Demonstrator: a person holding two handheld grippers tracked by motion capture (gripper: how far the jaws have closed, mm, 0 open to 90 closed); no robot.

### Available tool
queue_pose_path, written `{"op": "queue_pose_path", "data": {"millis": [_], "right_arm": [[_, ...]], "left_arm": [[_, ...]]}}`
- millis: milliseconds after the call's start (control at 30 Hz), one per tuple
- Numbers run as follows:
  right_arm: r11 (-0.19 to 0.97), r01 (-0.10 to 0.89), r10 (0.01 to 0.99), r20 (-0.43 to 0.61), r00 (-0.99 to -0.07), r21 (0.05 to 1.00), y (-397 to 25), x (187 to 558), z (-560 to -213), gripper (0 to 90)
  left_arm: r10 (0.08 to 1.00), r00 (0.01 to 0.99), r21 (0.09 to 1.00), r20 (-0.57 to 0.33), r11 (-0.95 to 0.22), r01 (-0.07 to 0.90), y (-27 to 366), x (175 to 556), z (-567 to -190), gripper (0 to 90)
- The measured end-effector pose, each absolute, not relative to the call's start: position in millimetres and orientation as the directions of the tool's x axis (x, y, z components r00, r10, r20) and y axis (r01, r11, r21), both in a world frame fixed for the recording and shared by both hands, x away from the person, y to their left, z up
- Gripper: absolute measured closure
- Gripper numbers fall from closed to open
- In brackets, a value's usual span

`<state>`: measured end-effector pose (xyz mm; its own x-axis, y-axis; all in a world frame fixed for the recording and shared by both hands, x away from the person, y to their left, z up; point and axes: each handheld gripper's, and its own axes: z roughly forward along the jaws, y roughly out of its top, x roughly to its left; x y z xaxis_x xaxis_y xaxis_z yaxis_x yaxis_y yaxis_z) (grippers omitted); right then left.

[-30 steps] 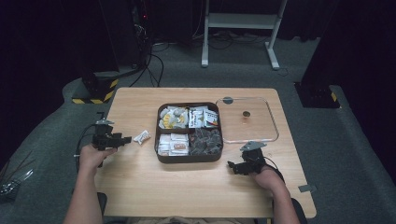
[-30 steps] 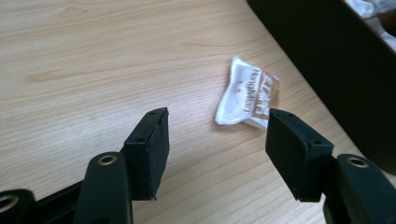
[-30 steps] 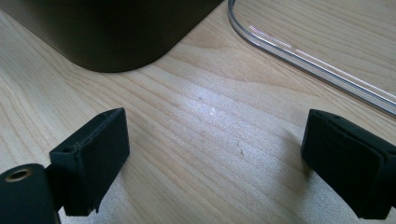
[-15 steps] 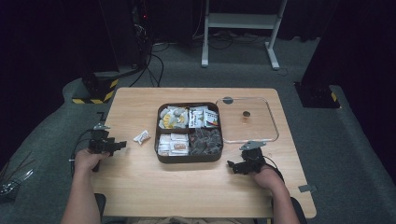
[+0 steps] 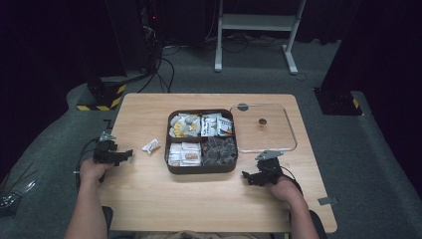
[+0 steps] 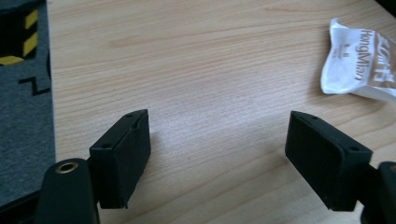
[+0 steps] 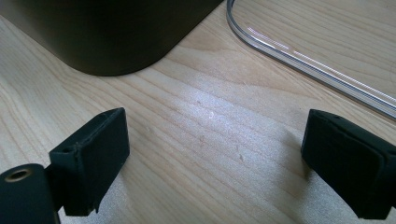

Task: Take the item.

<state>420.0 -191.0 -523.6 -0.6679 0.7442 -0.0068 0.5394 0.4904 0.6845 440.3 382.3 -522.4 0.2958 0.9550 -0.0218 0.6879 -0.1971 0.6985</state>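
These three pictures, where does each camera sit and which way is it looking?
High view: above the person's side, looking forward and down on the table; forearms, left gripper and right gripper show.
Left gripper view: rides the left gripper, looking along its open jaws at bare wood and the white packet.
Right gripper view: rides the right gripper, facing the dark box and clear lid.
Shared: packet, box and lid also show from above.

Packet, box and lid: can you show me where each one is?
Packet (image 5: 151, 146): high view, middle of the white wrapper.
Box (image 5: 201, 169): high view, its dark front rim.
Lid (image 5: 292, 134): high view, its clear right edge.
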Motion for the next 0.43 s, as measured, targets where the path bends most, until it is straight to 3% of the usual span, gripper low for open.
{"op": "queue_pose_path", "data": {"millis": [433], "right_arm": [[0.489, 0.539, 0.744, -0.005, -0.668, 0.686, -191.2, 420.0, -523.8, 7.6]], "left_arm": [[0.978, 0.209, 0.726, 0.004, -0.146, 0.672, 375.6, 441.3, -529.1, 12.6]]}}
